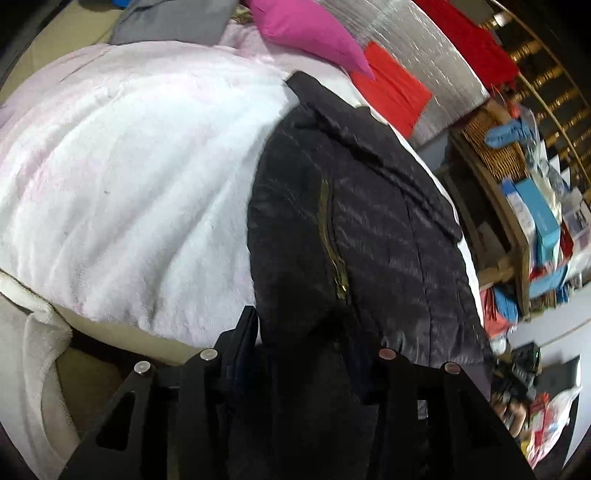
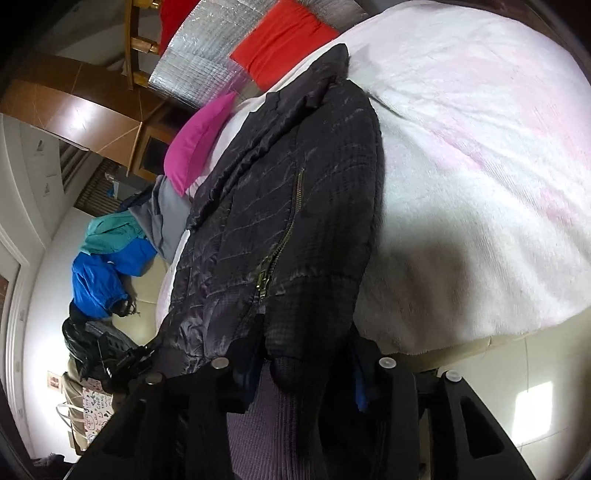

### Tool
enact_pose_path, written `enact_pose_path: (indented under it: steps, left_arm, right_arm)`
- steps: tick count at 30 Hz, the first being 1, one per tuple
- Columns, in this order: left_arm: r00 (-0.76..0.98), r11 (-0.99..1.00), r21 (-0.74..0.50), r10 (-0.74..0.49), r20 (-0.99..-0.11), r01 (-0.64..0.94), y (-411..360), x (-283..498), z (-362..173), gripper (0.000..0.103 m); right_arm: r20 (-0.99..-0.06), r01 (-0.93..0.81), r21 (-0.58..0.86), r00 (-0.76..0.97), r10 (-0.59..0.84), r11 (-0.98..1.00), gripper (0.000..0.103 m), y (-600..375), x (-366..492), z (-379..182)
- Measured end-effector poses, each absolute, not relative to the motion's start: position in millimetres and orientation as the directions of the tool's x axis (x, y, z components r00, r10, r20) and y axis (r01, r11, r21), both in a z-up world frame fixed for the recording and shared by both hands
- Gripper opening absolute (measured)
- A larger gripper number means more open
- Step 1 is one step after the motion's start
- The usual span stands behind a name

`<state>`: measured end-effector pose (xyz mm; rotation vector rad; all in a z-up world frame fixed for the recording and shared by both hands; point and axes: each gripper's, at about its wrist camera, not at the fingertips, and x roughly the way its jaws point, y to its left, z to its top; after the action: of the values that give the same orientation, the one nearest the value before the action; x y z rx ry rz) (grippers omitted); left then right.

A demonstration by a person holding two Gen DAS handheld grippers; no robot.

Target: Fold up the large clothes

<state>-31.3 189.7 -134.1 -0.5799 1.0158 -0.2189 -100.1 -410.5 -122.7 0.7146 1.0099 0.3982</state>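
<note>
Black quilted jacket (image 1: 369, 229) lies lengthwise on the bed (image 1: 129, 166), collar toward the pillows; left claw (image 1: 295, 354) and right claw (image 2: 306, 362) spread, hem between.

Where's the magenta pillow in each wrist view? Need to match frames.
Left wrist: magenta pillow at top centre, beyond the black quilted jacket's collar.
Right wrist: pillow left of centre, beside the jacket.
Shared landmark: the jacket's brass zipper.
</note>
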Motion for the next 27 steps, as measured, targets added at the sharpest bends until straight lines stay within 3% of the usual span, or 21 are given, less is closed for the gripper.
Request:
enact_pose_path:
  steps: [7,9,12,27]
  left_arm:
    - [0.472,0.829,-0.554,-0.459,-0.753,-0.079,178,-21,-148,0.054]
    - [0.471,0.832,-0.552,-0.463,-0.751,-0.062,177,-20,-146,0.035]
    - [0.478,0.854,-0.519,-0.440,-0.760,-0.037,172,-21,-140,0.021]
    - [0.554,0.846,-0.534,-0.449,-0.702,0.009,174,-45,-110,0.019]
  right_arm:
    - [-0.621,0.026,0.721,0.470,0.628,0.693,0.053,-408,-94,-127]
    - [-0.634,0.012,0.704,0.461,0.621,0.710,0.035,-404,-94,-124]
    - [-0.638,0.003,0.699,0.455,0.621,0.715,0.023,-404,-93,-119]
    - [-0.574,-0.027,0.746,0.482,0.662,0.666,0.017,-416,-104,-100]
